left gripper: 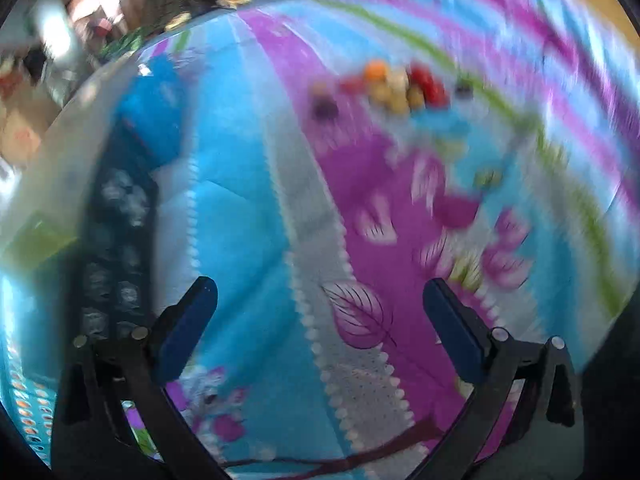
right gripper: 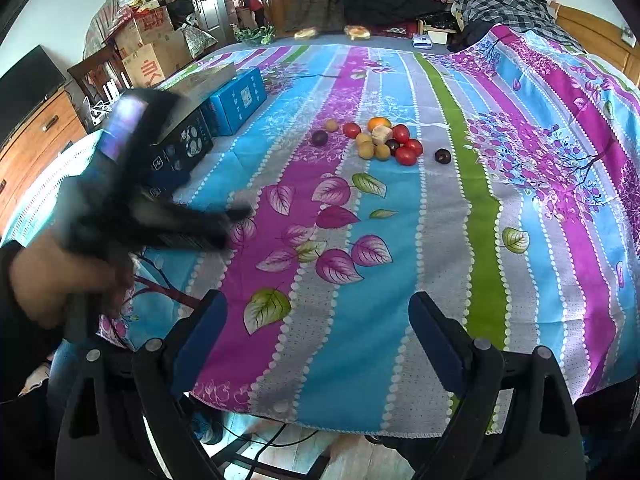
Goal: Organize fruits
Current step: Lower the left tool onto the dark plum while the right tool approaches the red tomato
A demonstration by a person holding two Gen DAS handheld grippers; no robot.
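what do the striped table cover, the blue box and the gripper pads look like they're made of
Striped table cover: looks like thin woven fabric, matte, printed with leaves; it drapes and creases over the table edge.
Blue box: probably printed cardboard, slightly glossy, with sharp folded edges.
Right gripper pads: dark blue, matte, possibly rubber or foam; the arms behind look like black hard plastic.

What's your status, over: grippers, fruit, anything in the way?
Left gripper open, empty. Right gripper open, empty. Fruit pile untouched mid-cloth, one dark fruit apart. Boxes off to the side, path clear.
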